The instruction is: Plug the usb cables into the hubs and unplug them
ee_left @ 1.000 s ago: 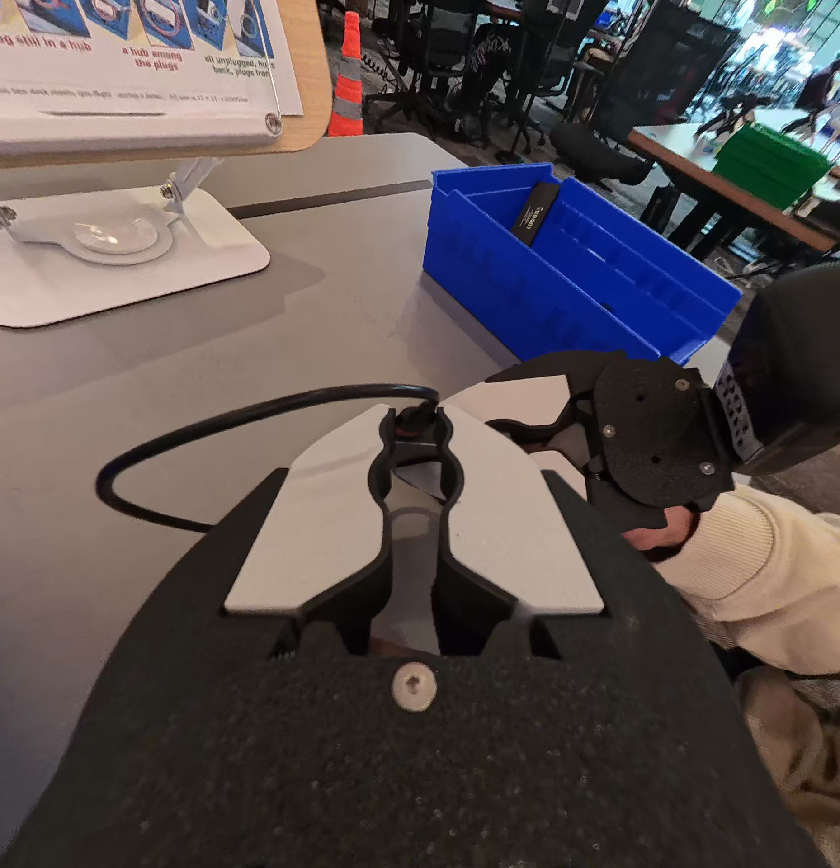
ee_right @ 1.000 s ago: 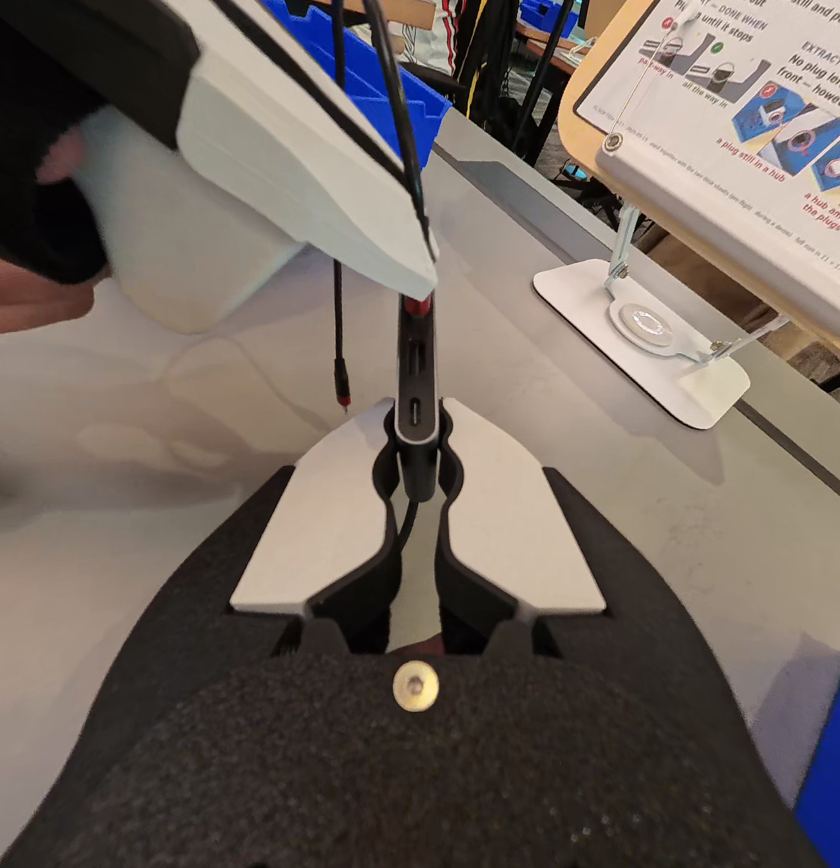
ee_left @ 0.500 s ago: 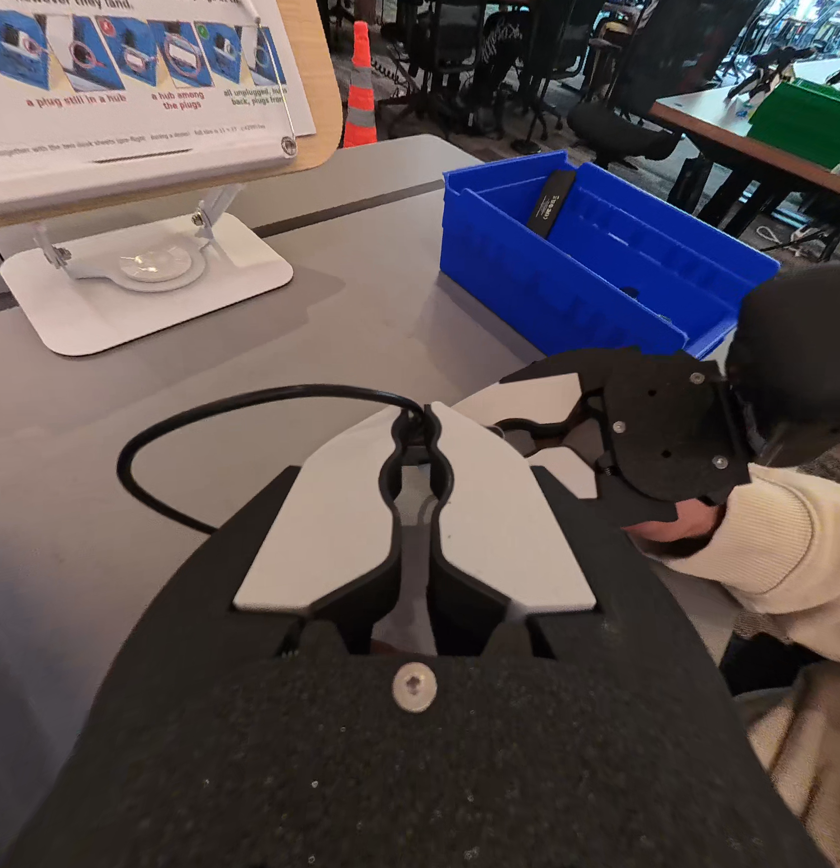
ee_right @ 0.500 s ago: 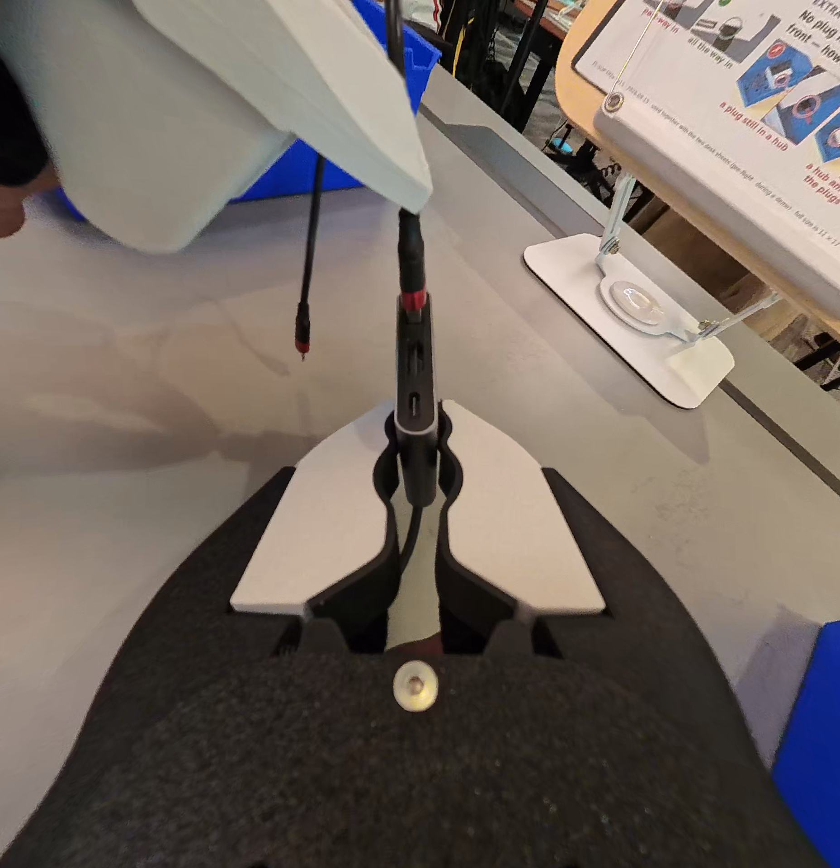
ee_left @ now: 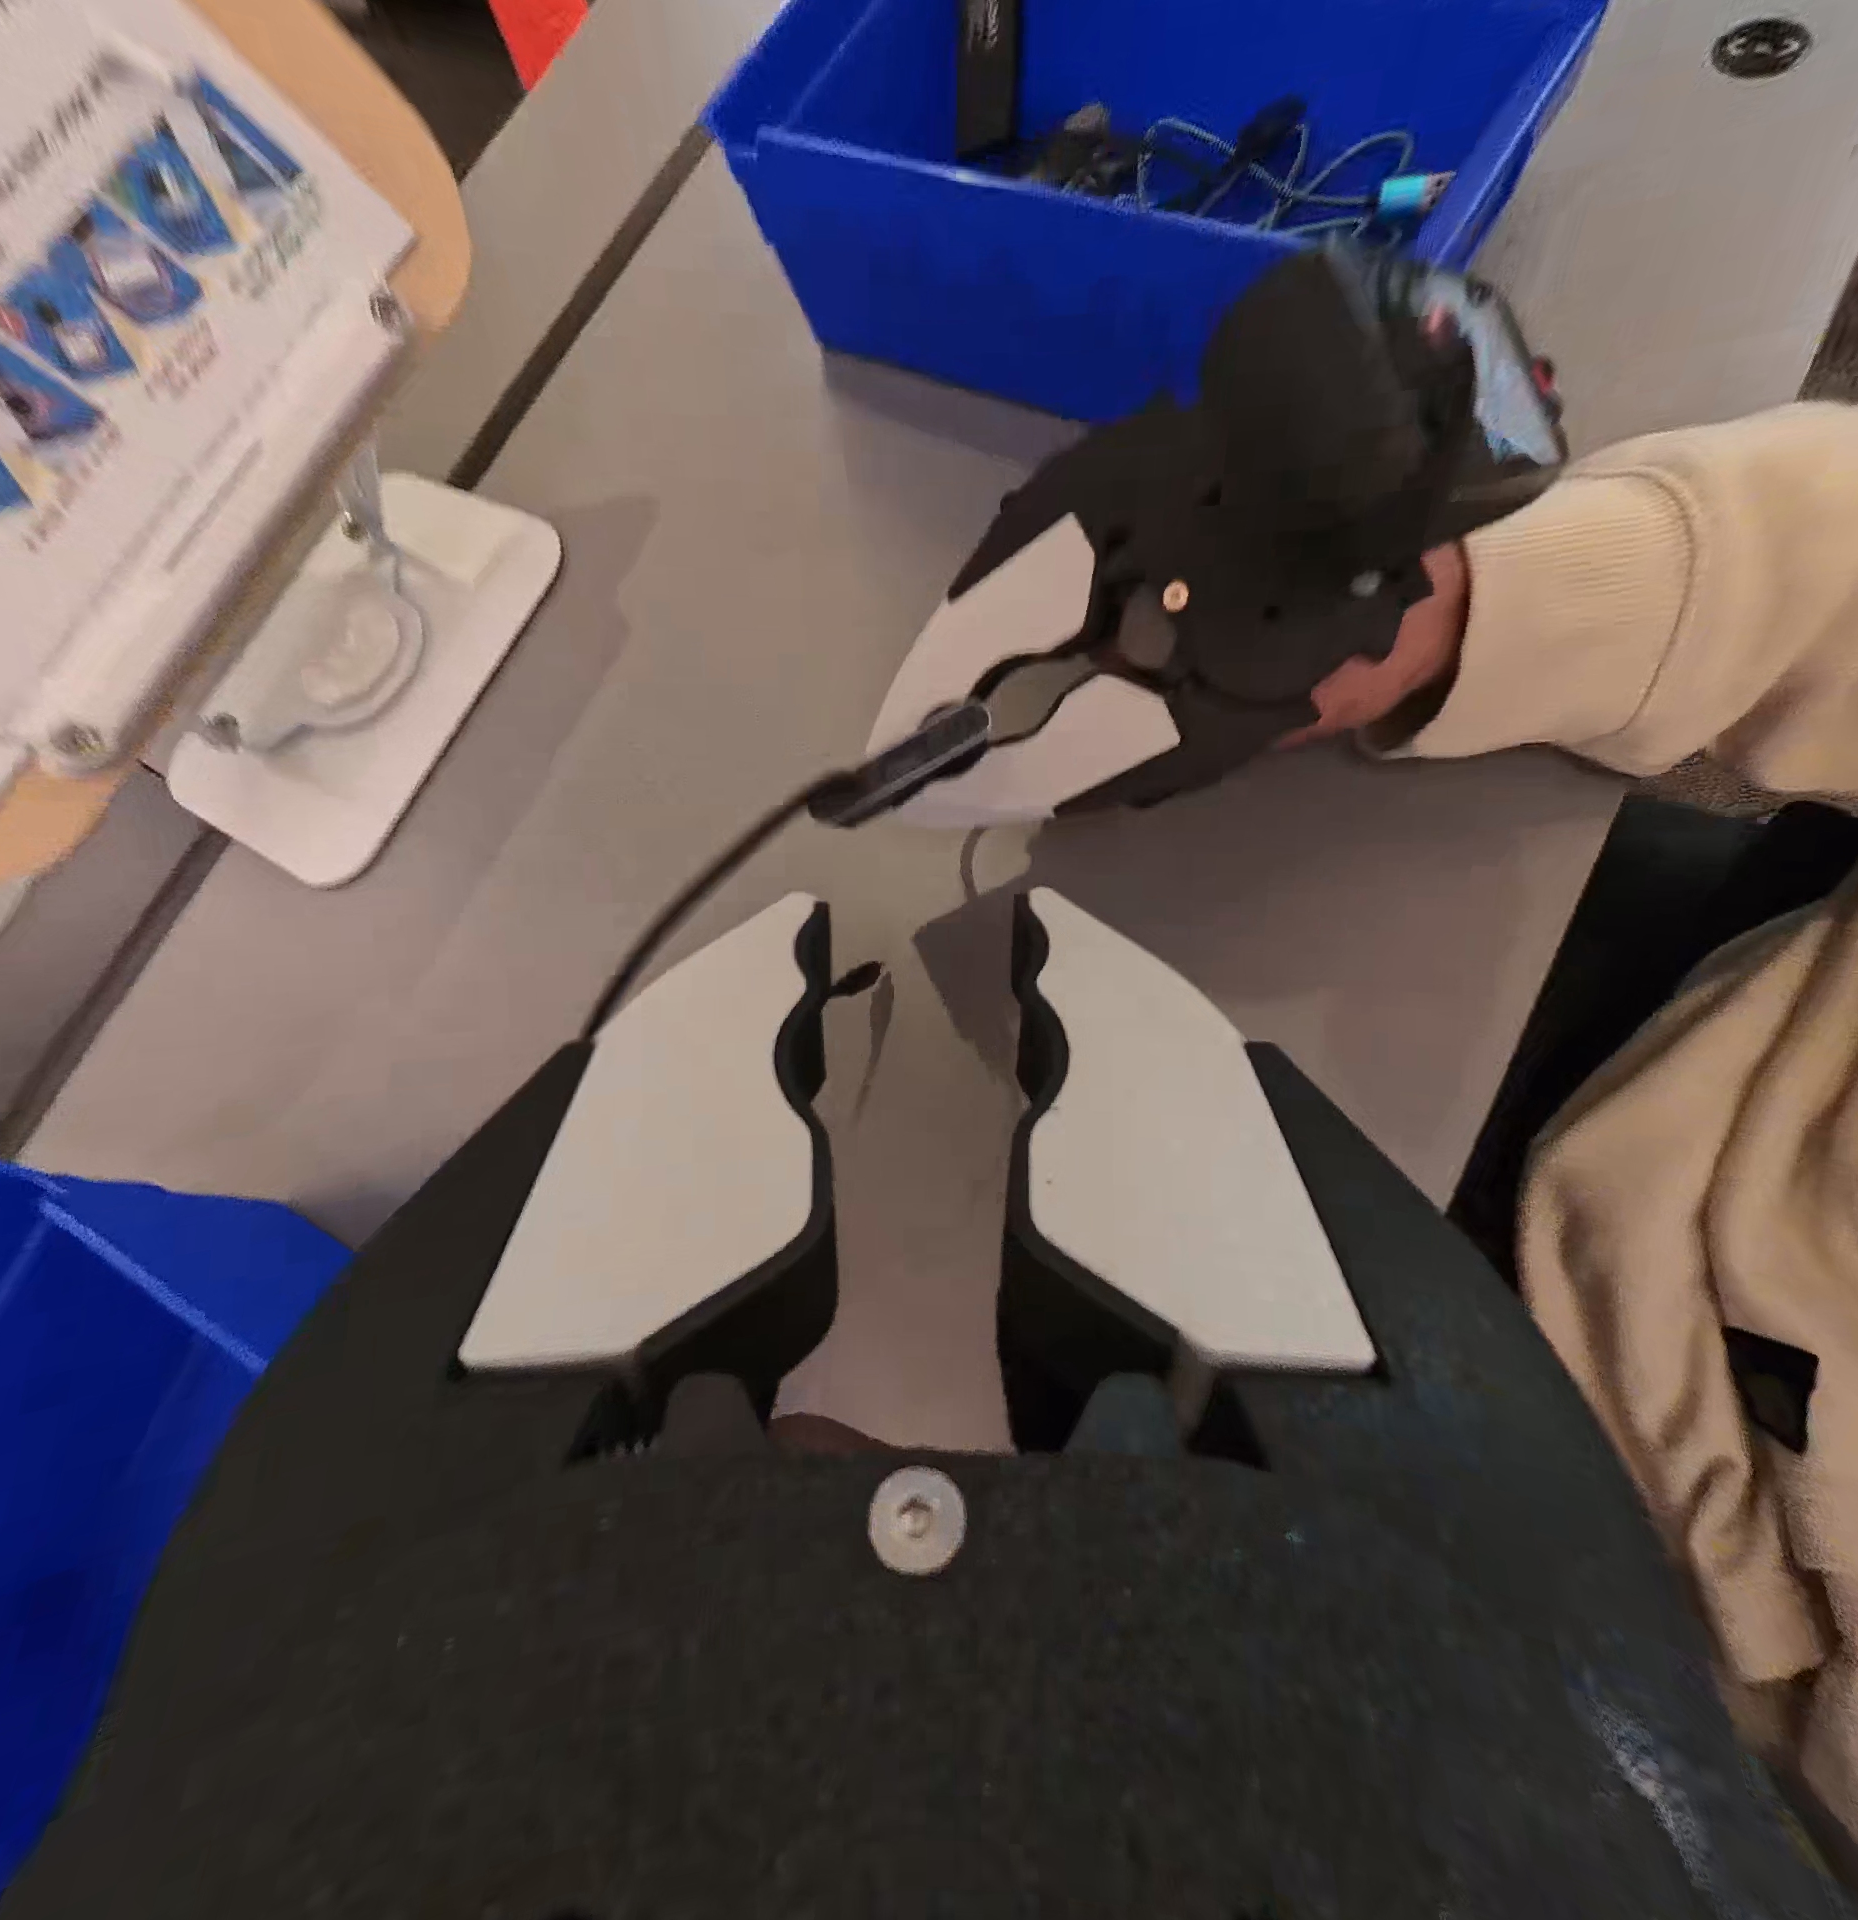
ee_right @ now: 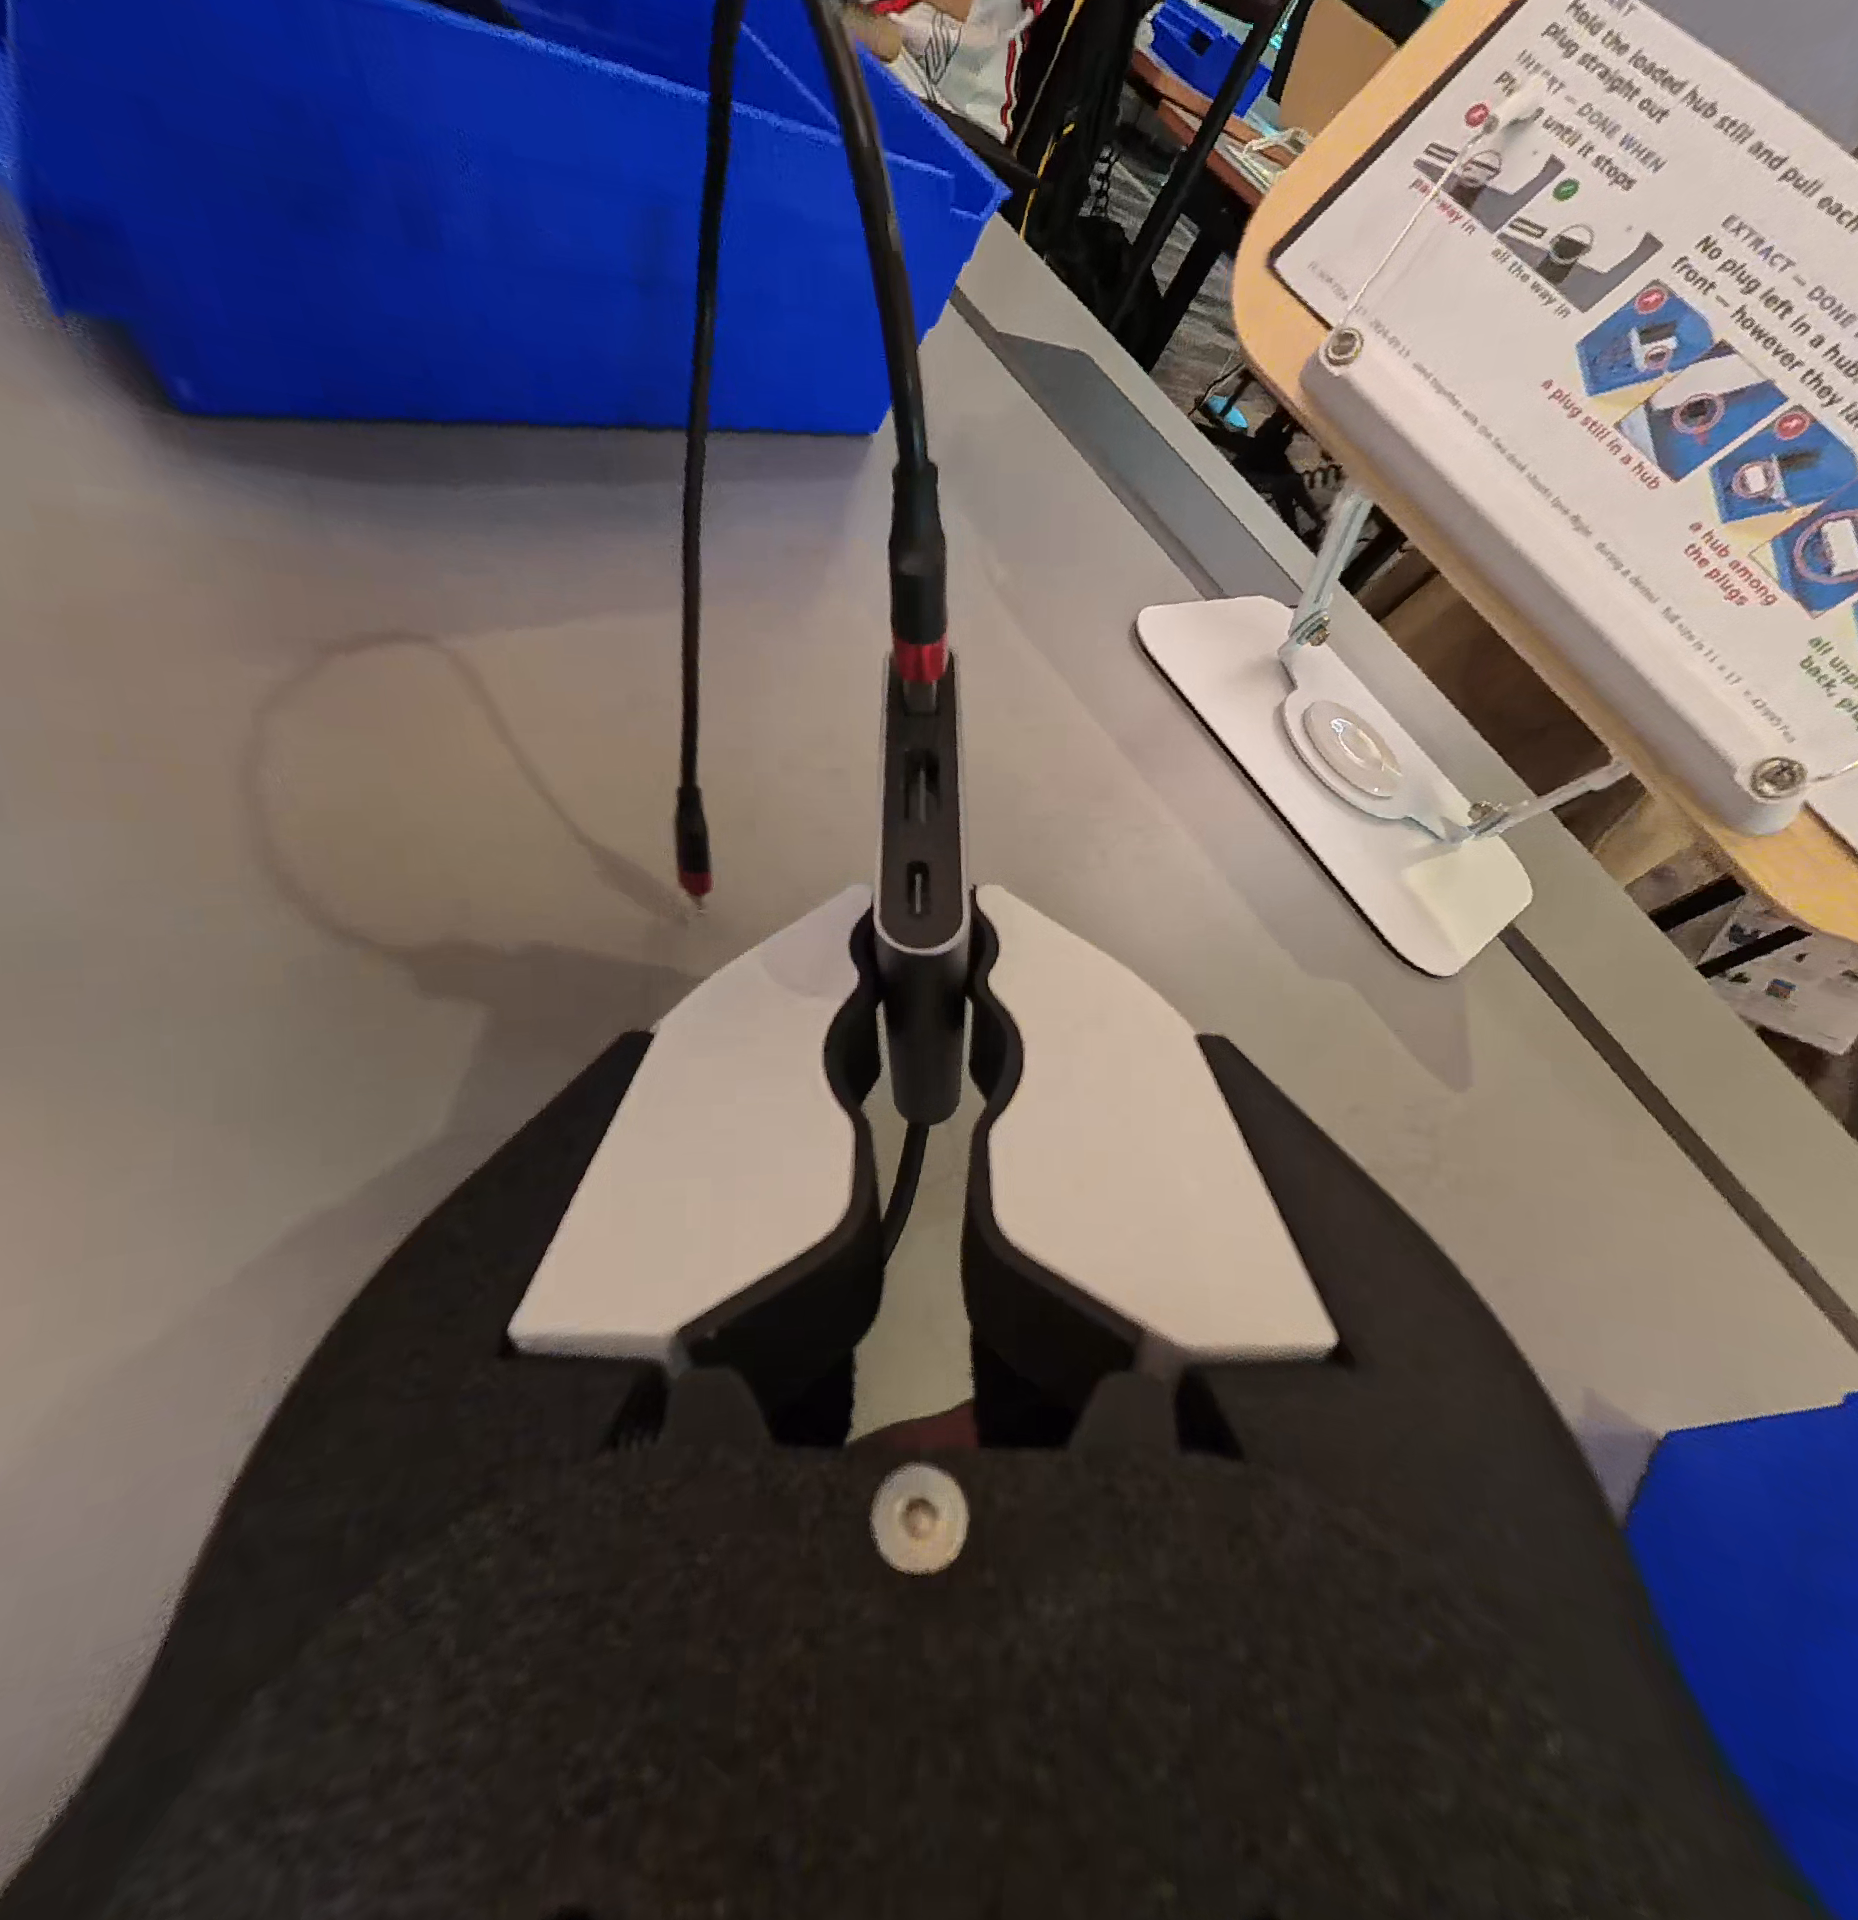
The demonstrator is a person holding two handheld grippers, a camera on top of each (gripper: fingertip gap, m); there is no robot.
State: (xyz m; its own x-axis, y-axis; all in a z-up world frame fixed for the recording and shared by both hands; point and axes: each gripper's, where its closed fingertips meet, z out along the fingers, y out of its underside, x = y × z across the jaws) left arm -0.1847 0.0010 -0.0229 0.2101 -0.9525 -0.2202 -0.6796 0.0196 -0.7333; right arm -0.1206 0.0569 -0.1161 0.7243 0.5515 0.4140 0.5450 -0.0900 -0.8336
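Hub (ee_right: 920,852) in right tongs (ee_right: 920,940)

At upper left of your right wrist view sits a plain blue plastic bin (ee_right: 468,229); your black round cable (ee_right: 883,239) ends in a red-banded plug (ee_right: 918,623).

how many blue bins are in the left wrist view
2. One blue bin sits at the far side of the table, holding cables; the other's corner shows at the near left edge.
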